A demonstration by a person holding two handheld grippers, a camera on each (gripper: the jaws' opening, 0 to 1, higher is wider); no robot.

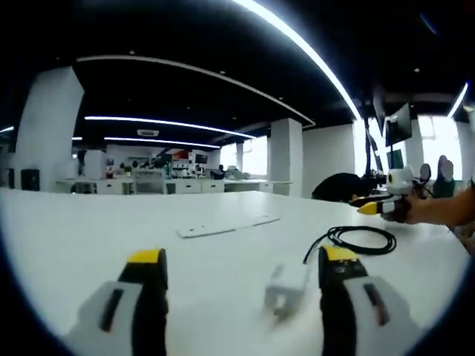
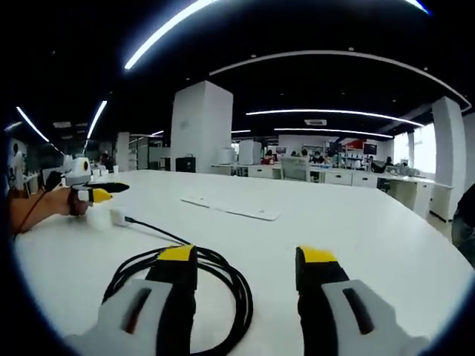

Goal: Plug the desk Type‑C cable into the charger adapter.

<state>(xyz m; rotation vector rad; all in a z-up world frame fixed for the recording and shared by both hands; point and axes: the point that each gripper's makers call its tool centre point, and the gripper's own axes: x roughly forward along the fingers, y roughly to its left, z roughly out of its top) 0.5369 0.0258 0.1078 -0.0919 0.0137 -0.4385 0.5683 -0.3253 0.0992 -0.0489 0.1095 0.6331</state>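
Two views across one white desk (image 1: 89,222), both low and wide. Blurred and hard to read in the left gripper view: a small white charger adapter (image 1: 286,291), lying on the desk just inside the right-hand jaw of the left gripper (image 1: 243,259), partly cut by that jaw's edge. Left gripper spread wide, jaws well apart, pinching nothing, yellow tips forward. From the adapter, a thin black cable (image 1: 361,239) running up and right to a loose coil beyond the jaw; plug end not clear enough to tell whether seated in the adapter or only touching it. Farther right, near the view's edge, the other gripper's yellow tip and a hand (image 1: 430,211), partly cut off.

Seen from the right gripper view: right gripper (image 2: 246,259) also spread, jaws apart and holding nothing. Black cable coil (image 2: 215,285) lying on the desk around and under the left-hand jaw, partly hidden by it. One strand leading away up-left to the small white adapter (image 2: 119,217), far from these jaws and too small for detail. Just beside it, the left gripper's yellow tip and a hand (image 2: 52,204). Flat white strip (image 2: 231,208) lying mid-desk, well apart from cable and adapter. Office background dim and blurred.
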